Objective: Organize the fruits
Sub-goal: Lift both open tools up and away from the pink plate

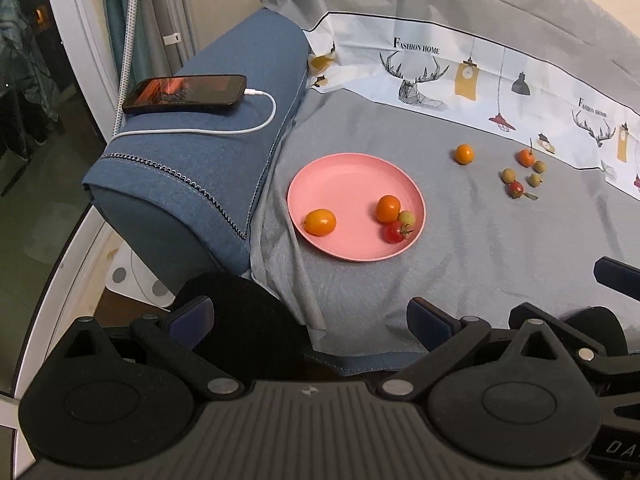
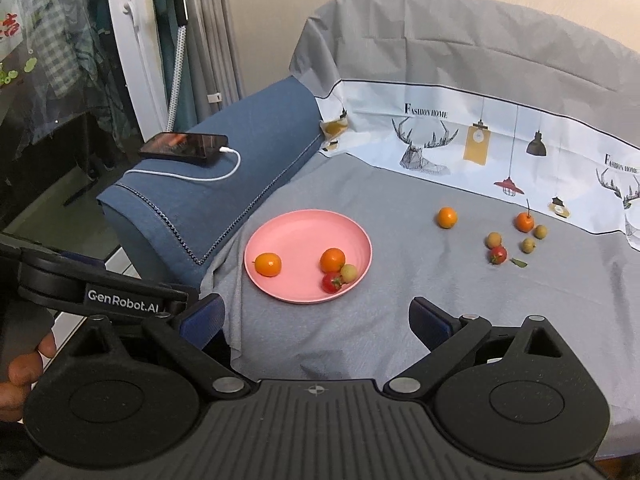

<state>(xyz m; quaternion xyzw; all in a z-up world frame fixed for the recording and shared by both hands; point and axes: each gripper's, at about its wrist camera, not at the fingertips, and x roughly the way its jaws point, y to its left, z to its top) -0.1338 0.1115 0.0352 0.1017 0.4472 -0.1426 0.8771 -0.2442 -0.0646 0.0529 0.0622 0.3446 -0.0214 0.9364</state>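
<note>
The left gripper [image 1: 310, 322] has its two fingers spread wide with nothing between them, hanging low over the near edge of the grey cloth [image 1: 460, 248]. The right gripper [image 2: 316, 320] is spread the same way and also holds nothing, hovering above the cloth at the plate's 6 o'clock. In the right wrist view a hand [image 2: 20, 376] shows at 8 o'clock, wrapped around the left tool's handle.

The pink plate [image 1: 344, 176] lies flat on the cloth and holds four fruits. An oval orange one [image 1: 320, 222] sits alone at the plate's 8 o'clock. At 4 o'clock three touch in a cluster: a round orange fruit [image 1: 388, 209], a small pale green one [image 1: 407, 217] and a red tomato [image 1: 396, 232].

Six more fruits lie loose on the cloth, well apart from the plate at its 2 o'clock. A single orange fruit [image 1: 464, 154] sits by itself. Further right is a loose group: an orange one with a stem [image 1: 526, 157], three small tan-green ones [image 1: 509, 175] and a second red tomato [image 1: 516, 189] with a leaf [image 1: 531, 196] beside it.

At the plate's 10 o'clock a blue cushion [image 1: 224, 168] carries a phone [image 1: 186, 94] with a white cable [image 1: 224, 130] plugged in. A printed white band [image 1: 460, 76] runs along the far side of the cloth.
</note>
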